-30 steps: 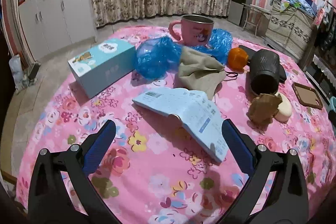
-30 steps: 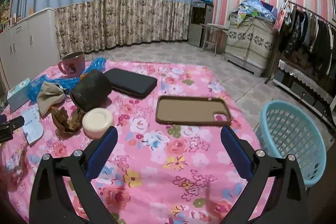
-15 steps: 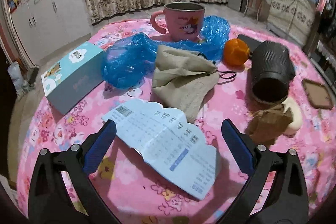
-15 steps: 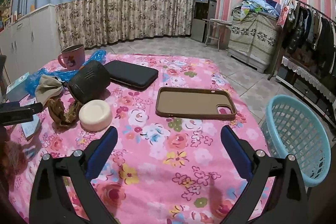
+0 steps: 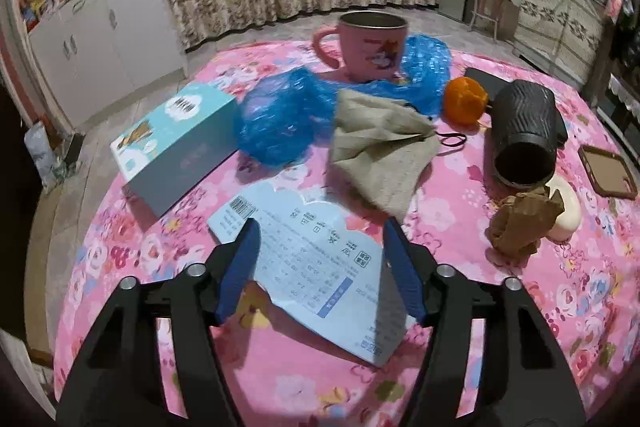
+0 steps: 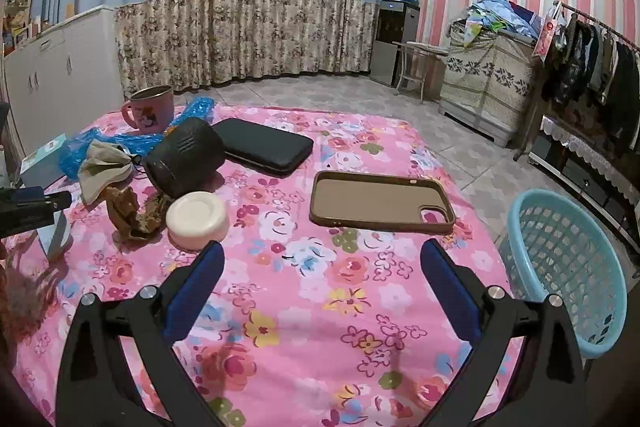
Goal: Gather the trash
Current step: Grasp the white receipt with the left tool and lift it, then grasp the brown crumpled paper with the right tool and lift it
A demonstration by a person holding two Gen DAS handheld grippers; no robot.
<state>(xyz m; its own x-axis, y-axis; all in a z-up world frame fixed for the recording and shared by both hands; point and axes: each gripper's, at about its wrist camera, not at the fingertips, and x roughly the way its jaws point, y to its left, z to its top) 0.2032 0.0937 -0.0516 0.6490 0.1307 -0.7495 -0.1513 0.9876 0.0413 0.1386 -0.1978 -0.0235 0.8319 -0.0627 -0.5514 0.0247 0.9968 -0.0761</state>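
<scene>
A light-blue printed paper card [image 5: 316,259] lies bent on the pink flowered table cover [image 5: 520,327]. My left gripper [image 5: 321,227] hangs over it, jaws closing, the card between and under the blue pads [image 5: 240,267] with no clear pressure on it. Crumpled brown paper [image 5: 520,223], an orange peel [image 5: 466,101] and a crumpled blue plastic bag [image 5: 280,115] lie farther back. My right gripper [image 6: 323,247] stands open over bare cover with nothing between its fingers. The light-blue trash basket [image 6: 568,275] stands off the table's right edge.
A beige cloth pouch [image 5: 380,151], pink mug [image 5: 372,45], black ribbed cylinder [image 5: 524,135] on its side, white round lid [image 6: 198,215], teal box [image 5: 176,143], brown phone case [image 6: 380,199] and black flat case [image 6: 264,145] share the table. Tiled floor lies beyond.
My left gripper has moved forward over the paper card and its jaws have narrowed around it. The right gripper has stayed in place and open.
</scene>
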